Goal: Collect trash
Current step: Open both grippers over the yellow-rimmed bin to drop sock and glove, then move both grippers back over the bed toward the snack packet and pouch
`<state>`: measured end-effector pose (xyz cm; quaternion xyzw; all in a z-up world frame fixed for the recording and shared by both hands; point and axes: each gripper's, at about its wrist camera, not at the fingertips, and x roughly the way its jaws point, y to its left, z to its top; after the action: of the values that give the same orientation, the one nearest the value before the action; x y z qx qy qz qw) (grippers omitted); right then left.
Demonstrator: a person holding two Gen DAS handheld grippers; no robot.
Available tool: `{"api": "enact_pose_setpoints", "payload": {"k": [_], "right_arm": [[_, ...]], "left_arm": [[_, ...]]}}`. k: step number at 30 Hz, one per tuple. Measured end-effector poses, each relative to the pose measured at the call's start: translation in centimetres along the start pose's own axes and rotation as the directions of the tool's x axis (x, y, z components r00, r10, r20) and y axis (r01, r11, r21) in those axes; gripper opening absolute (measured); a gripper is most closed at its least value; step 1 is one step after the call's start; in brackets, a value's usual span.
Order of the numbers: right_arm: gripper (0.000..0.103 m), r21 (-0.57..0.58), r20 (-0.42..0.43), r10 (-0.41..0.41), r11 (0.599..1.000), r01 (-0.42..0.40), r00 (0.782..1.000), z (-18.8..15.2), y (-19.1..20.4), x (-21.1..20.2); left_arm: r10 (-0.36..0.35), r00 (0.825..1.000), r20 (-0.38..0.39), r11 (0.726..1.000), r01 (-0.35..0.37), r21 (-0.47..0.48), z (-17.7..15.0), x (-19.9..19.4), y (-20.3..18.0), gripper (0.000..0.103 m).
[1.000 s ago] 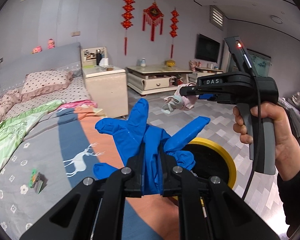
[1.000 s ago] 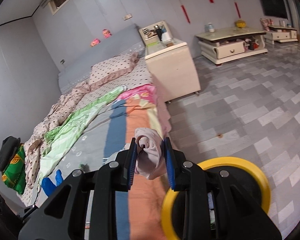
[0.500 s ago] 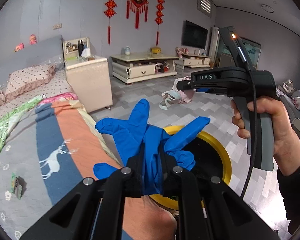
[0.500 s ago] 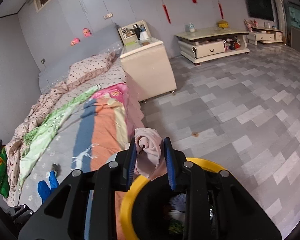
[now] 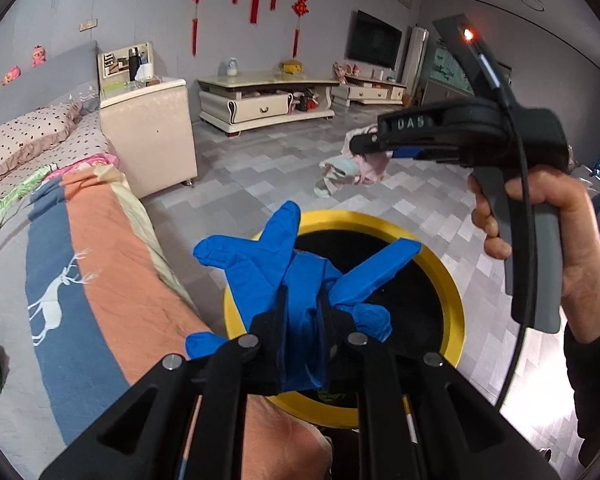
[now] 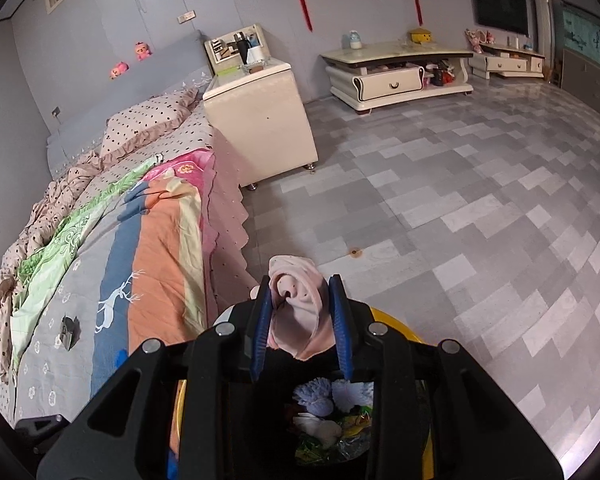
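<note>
My left gripper [image 5: 302, 312] is shut on a blue rubber glove [image 5: 260, 256] and holds it over the near rim of a yellow-rimmed black trash bin [image 5: 452, 292] beside the bed. My right gripper [image 6: 302, 300] is shut on a crumpled pink tissue wad [image 6: 300, 304] directly above the same bin [image 6: 404, 326], which holds several pieces of trash [image 6: 332, 416]. The right gripper also shows in the left wrist view [image 5: 364, 146], above the bin's far side, with the pink wad at its tip.
The bed [image 5: 84, 248] with a striped deer sheet lies to the left, a small dark wrapper [image 6: 68, 332] on it. A cream nightstand [image 6: 260, 116] and TV cabinet [image 6: 396, 76] stand farther back. Grey tiled floor [image 6: 480, 220] stretches right.
Both grippers have moved from over the bed's edge to above the bin, still holding the glove and the pink wad. The bin's inside now shows under the right gripper.
</note>
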<state>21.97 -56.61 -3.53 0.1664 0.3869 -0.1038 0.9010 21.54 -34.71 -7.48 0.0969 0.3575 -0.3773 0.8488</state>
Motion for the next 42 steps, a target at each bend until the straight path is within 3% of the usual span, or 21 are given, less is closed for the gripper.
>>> {"api": "enact_pose_setpoints", "payload": {"k": [6, 12, 18, 27, 35, 42], "right_arm": [[0.034, -0.006, 0.018, -0.013, 1.000, 0.014, 1.000, -0.1, 0.1, -0.7], [0.038, 0.007, 0.025, -0.034, 0.999, 0.034, 0.999, 0.0, 0.1, -1.7], [0.052, 0.031, 0.030, -0.038, 0.999, 0.037, 0.999, -0.2, 0.3, -2.6], [0.054, 0.053, 0.016, 0.046, 0.998, -0.046, 0.999, -0.8, 2.1, -3.8], [0.055, -0.009, -0.021, 0.123, 0.992, -0.123, 0.992, -1.8, 8.5, -4.8], [0.059, -0.077, -0.079, 0.188, 0.978, -0.194, 0.979, -4.0, 15.1, -5.0]], "left_arm": [[-0.008, 1.000, -0.013, 1.000, 0.008, -0.009, 0.0, 0.4, -0.3, 0.014], [0.005, 1.000, 0.004, 0.999, -0.005, -0.041, -0.1, -0.3, 0.6, 0.043], [0.022, 0.996, 0.088, 0.996, -0.015, -0.083, -0.1, -4.0, 1.8, 0.058], [0.046, 0.965, 0.259, 0.996, -0.024, -0.089, -0.2, -12.5, 2.7, 0.062], [0.083, 0.932, 0.351, 0.993, -0.047, -0.110, -1.2, -18.4, 4.8, 0.065], [0.145, 0.912, 0.383, 0.984, -0.092, -0.152, -2.7, -21.6, 8.3, 0.066]]}}
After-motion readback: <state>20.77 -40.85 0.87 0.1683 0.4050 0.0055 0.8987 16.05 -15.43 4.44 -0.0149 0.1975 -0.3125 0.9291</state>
